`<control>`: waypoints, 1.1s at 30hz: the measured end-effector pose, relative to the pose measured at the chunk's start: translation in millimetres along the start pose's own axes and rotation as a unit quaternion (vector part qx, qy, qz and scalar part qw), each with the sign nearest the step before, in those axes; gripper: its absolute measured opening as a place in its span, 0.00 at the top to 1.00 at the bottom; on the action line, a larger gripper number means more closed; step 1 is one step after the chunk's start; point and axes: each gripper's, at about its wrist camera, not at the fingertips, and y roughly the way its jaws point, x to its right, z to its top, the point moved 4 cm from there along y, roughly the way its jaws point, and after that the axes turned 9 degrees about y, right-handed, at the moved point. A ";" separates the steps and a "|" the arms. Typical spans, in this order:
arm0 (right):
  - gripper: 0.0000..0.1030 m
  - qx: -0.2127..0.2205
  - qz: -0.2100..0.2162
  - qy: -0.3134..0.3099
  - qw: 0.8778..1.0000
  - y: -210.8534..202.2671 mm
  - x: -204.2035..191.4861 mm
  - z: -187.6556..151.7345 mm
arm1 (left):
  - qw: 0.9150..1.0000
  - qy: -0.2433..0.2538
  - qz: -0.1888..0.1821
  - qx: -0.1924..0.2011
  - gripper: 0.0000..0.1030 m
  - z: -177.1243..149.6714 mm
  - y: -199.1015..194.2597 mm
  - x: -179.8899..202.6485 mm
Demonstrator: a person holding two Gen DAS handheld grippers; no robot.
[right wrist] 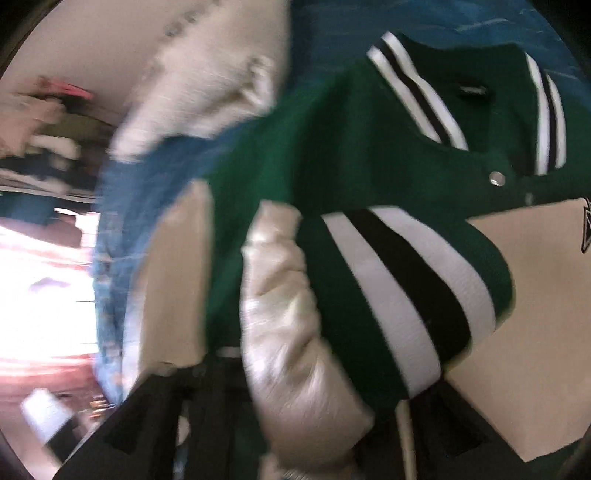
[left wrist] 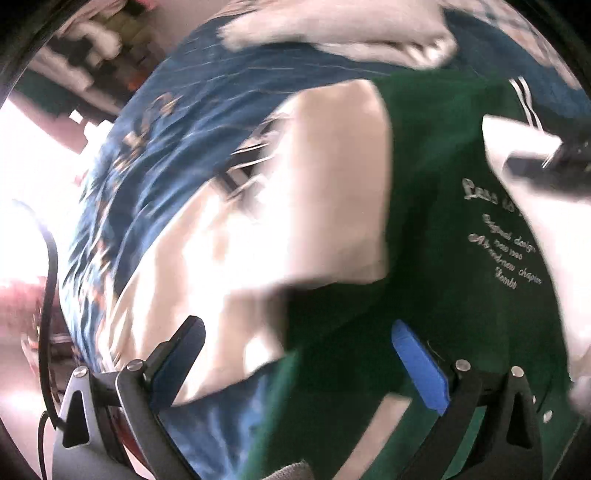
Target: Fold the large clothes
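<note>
A green varsity jacket [left wrist: 436,206] with cream sleeves [left wrist: 295,206] and white script on its chest lies on a blue patterned bed cover [left wrist: 177,122]. My left gripper [left wrist: 295,362] hangs open above it, blue pads wide apart, nothing between them. In the right wrist view the jacket [right wrist: 314,155] fills the frame. Its striped green, white and black cuff [right wrist: 399,291] and cream sleeve [right wrist: 291,325] bunch up right over my right gripper [right wrist: 306,424], whose fingers are hidden under the cloth. The right gripper also shows at the right edge of the left view [left wrist: 554,158].
A white fluffy garment [left wrist: 332,26] lies at the far side of the bed, also in the right wrist view [right wrist: 207,74]. Shelves with clothes [right wrist: 48,140] stand at the left. Bright light comes from the left, past the bed's edge. A black cable [left wrist: 50,280] hangs by my left gripper.
</note>
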 end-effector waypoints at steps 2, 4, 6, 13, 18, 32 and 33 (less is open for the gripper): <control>0.35 0.000 0.025 -0.002 1.000 -21.6 -6.7 0.8 | 0.999 -0.032 -0.015 -0.007 0.00 -15.9 -8.2 -24.7; 0.35 0.005 0.025 -0.005 1.000 -46.0 -8.9 -1.6 | 0.997 -0.065 -0.027 -0.016 0.00 -32.8 -11.7 -49.5; 0.35 0.002 0.030 -0.002 1.000 -65.9 -5.7 -3.0 | 0.993 -0.107 -0.044 -0.037 0.00 -53.4 -6.0 -77.1; 0.35 0.006 -0.020 0.004 1.000 -118.0 17.2 -17.2 | 0.930 -0.313 -0.128 -0.143 0.00 -139.5 68.9 -149.3; 0.35 0.030 -0.051 0.003 0.998 -107.7 31.7 -29.8 | 0.844 -0.458 -0.228 -0.161 0.00 -162.0 127.8 -174.3; 0.35 -0.010 -0.083 0.016 0.996 -23.8 13.3 -40.9 | 0.835 -0.535 -0.131 0.013 0.85 -99.1 107.4 -335.4; 0.35 -0.013 -0.081 0.021 0.996 -16.9 11.5 -39.7 | 0.843 -0.522 -0.129 0.023 0.85 -90.2 107.1 -345.4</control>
